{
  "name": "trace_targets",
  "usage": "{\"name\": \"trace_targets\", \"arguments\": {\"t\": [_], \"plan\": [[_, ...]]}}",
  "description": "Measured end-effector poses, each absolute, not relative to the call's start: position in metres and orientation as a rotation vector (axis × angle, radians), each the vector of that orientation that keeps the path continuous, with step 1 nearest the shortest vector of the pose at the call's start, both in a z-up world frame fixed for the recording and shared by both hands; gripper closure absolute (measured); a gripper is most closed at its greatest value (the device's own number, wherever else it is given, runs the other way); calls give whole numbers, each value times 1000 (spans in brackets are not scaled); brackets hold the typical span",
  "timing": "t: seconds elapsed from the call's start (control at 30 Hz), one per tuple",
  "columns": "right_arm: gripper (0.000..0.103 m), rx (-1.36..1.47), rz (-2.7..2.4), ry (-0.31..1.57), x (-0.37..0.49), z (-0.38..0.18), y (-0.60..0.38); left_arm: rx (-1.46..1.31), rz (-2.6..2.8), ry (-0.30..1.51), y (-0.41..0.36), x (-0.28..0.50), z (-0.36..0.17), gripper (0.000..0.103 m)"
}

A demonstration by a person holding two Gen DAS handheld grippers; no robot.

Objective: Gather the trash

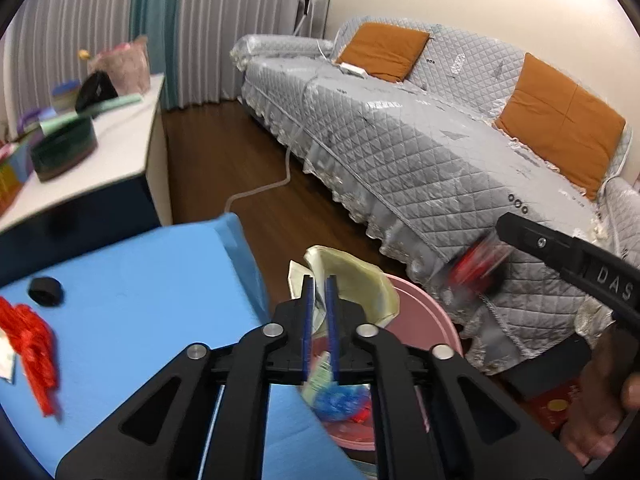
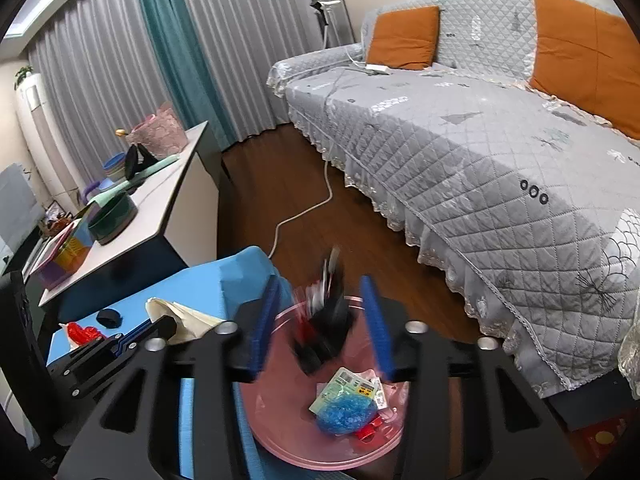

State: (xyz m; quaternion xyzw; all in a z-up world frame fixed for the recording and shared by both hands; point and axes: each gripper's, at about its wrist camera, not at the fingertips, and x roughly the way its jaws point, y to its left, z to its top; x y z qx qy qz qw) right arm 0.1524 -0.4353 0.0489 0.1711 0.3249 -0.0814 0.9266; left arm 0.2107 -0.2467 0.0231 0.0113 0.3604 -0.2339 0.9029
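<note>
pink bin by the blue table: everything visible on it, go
The pink bin is a round, open-topped tub of smooth, slightly glossy plastic, standing upright on the wood floor between the blue table and the sofa. Its near rim looks to sit against the table's edge. Inside lie a crumpled blue wrapper, a green-and-white packet and a red scrap. A blurred red-and-black item is above its opening.

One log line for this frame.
stage: drop-off | left gripper: cream wrapper between fingers | right gripper: open, red-black wrapper over pink bin
</note>
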Motion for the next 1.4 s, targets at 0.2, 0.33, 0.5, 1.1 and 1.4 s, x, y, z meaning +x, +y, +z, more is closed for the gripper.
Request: {"name": "trace_targets", "arguments": {"t": [0.2,0.33,0.5,1.1,1.4], "plan": [[48,377,-181,664,153,48,-441,11,-493,752,-245,207,24,70],[48,368,-173,661,154,49,-438,4,-484,739,-234,201,30,70],[48,343,-152,645,155,52,-422,-12,-459,717,-210,195,42,70],[62,184,30,550,145,56,-312,-94,-258,630,-61,179,66,70],[77,210,147,566,146,38,-256,-190,-85,633,27,188,34,74]]}}
